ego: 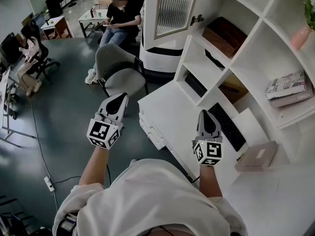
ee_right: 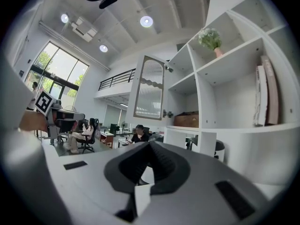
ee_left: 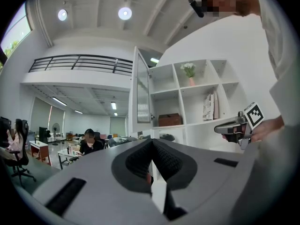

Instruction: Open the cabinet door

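Note:
The cabinet door (ego: 176, 9), white-framed with ribbed glass, stands swung out from the white shelf unit (ego: 236, 63), and its small metal knob (ego: 198, 19) shows at the edge. The door also appears in the left gripper view (ee_left: 142, 93) and in the right gripper view (ee_right: 151, 88). My left gripper (ego: 121, 98) hangs over the floor left of the desk, well short of the door, shut with nothing between its pads (ee_left: 140, 161). My right gripper (ego: 205, 113) is held over the desk in front of the shelves. It is level, its jaws are together and it holds nothing.
A grey office chair (ego: 118, 68) stands beside the white desk (ego: 167, 112). A person sits behind it (ego: 120, 14), another at far left (ego: 29, 48). A black keyboard (ego: 227, 127), a cardboard box (ego: 256, 156), a brown box (ego: 226, 36) and books (ego: 288, 85) occupy the desk and shelves.

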### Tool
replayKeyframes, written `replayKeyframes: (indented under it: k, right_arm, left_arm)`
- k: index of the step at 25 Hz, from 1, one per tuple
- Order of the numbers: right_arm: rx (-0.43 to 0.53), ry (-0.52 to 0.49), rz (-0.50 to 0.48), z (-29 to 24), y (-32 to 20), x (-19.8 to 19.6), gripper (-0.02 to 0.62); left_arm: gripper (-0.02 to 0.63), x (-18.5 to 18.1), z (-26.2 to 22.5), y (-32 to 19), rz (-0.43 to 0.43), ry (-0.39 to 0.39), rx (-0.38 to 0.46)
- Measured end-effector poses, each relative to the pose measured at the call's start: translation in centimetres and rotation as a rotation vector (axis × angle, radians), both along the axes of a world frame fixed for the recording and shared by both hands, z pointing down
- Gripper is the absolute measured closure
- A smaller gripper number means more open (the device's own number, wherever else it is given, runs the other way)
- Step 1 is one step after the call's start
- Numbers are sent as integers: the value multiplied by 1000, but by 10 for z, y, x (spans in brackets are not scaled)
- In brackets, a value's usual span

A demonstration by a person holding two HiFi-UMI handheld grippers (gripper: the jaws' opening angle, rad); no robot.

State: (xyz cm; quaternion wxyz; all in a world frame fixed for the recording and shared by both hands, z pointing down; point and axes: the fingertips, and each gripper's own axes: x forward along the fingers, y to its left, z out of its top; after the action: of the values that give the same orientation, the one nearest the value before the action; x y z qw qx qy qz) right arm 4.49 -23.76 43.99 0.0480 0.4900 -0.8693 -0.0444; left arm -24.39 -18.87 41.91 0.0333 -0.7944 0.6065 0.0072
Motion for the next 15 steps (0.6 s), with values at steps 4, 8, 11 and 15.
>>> replayKeyframes:
  k: [4,8,11,15]
  right_arm:
    - [0,3,-10,0,1,-1,592]
    - [3,4,-13,-2,1,-2,592]
    - [5,6,-14,-3,1,-2,592]
    - [4,4,-16,-2,0,-2,592]
  left_arm:
    - [607,3,-1,-1,3,4,4]
    - [607,4,-2,-1,5,3,4]
    - [607,4,-2,-2,5,4,6]
    - [607,3,-2,-2,3,6,6]
